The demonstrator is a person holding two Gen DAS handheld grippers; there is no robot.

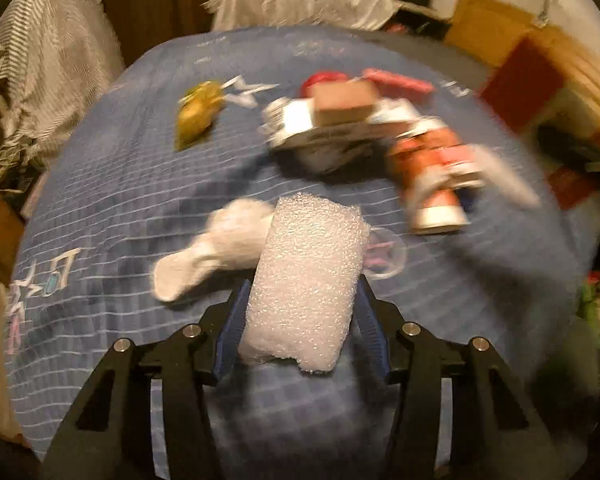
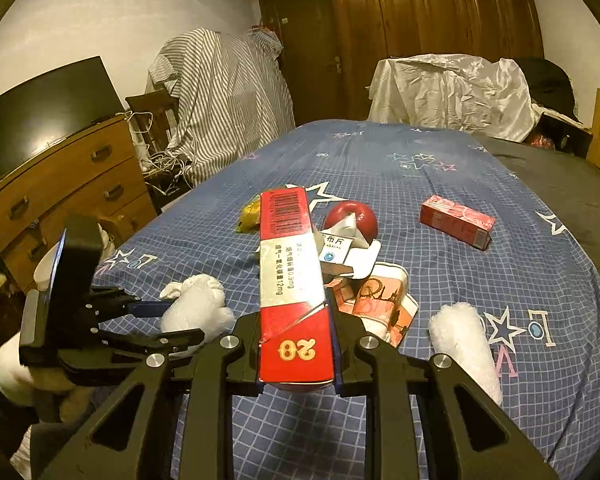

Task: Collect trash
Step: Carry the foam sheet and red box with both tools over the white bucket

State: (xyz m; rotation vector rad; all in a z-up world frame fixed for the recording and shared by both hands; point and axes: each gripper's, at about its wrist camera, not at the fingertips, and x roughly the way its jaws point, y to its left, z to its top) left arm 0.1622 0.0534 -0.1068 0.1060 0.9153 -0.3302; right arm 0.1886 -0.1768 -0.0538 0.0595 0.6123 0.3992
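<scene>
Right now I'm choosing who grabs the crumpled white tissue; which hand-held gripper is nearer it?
Left. The left hand-held gripper sits right beside the crumpled white tissue; the right hand-held gripper, holding the red box, is farther off.

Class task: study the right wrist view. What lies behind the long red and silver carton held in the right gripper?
Behind the carton: a white medicine box, a red round object, a yellow wrapper. The carton hides parts of each.
</scene>
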